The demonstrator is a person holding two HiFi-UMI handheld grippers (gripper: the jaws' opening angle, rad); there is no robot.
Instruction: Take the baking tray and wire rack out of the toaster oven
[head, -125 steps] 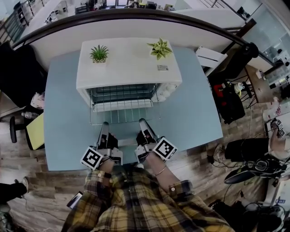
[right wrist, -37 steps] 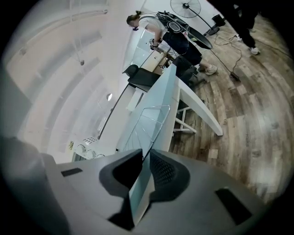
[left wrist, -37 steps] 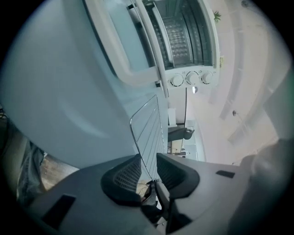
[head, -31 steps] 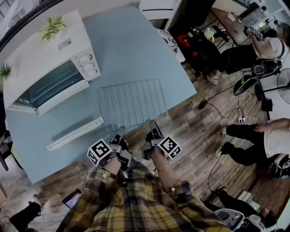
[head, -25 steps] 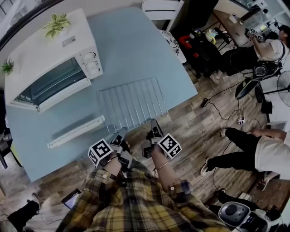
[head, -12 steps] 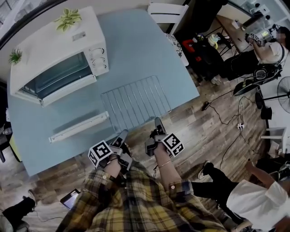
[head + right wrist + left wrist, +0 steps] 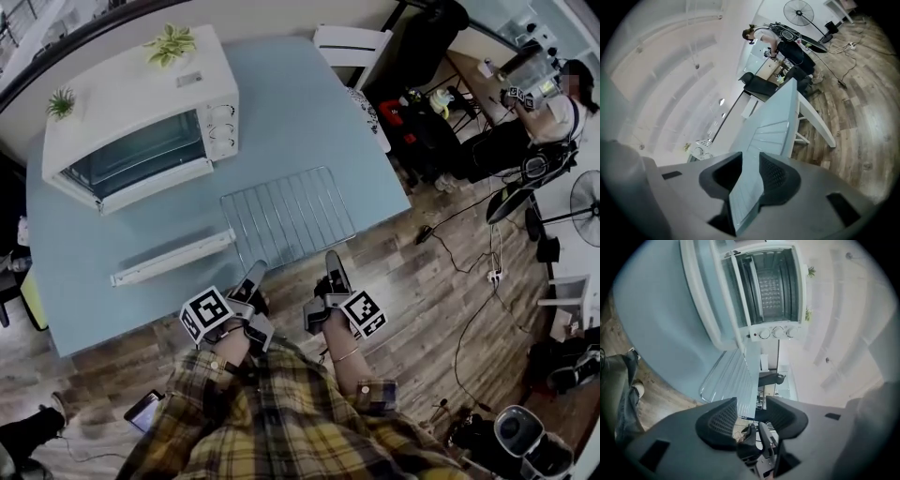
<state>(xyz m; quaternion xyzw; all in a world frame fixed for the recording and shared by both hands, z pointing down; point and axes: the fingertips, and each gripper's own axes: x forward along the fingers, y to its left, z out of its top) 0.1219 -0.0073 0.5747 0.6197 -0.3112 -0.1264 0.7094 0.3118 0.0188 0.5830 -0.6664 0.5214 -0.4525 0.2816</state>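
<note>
1. Silver metal bars make up the wire rack [image 7: 289,216]. It is thin and flat, a rectangle of many straight bars side by side with a frame round them. You can see the table through it.
2. The wire rack lies flat on the blue table [image 7: 300,103], out in front of the toaster oven [image 7: 141,89], on the side where the oven's knobs [image 7: 222,127] are. It does not touch the oven.
3. The toaster oven is white, with two small green plants [image 7: 172,42] on top. Its door [image 7: 173,258] hangs open toward the person. The door's long white edge lies beside the rack, on the side away from the knobs.
4. The left gripper [image 7: 253,272] is on the far side of the rack from the oven, right by the rack's near corner. In the left gripper view its jaws stand wide apart. They have just been opening. Nothing is between them, and the pads touch nothing.
5. The right gripper [image 7: 332,262] is also on the far side of the rack from the oven, just off the rack's near edge. Its jaws have just been opening too, and they stand a little apart. Only the table and the rack farther off show through the gap. The pads press on nothing.
</note>
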